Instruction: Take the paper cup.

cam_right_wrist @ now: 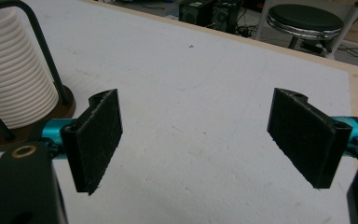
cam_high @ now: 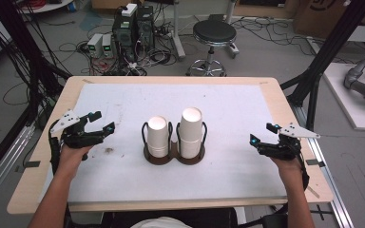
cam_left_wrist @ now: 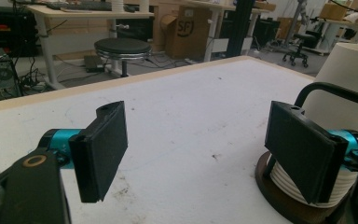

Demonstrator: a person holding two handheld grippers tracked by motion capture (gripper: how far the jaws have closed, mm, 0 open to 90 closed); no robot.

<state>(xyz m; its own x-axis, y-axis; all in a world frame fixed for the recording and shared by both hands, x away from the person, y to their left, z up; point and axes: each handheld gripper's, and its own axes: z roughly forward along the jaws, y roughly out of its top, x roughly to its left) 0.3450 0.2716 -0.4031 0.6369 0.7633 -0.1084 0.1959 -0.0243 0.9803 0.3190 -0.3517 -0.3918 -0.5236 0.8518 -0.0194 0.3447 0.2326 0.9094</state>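
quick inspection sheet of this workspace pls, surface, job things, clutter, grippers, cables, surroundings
surface: white mat on a wooden table, with small dark smudges
job's things: two stacks of white cups, left cup stack shorter than right cup stack, upright in a dark two-slot holder
clutter: nothing seen
grippers: left hand-held gripper and right hand-held gripper open, empty, apart from the holder
cables: floor cables tangled beyond the table
surroundings: round stool, computer towers

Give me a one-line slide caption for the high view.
Two stacks of white paper cups in a dark two-slot holder at table centre, an open left tool and right tool on either side.
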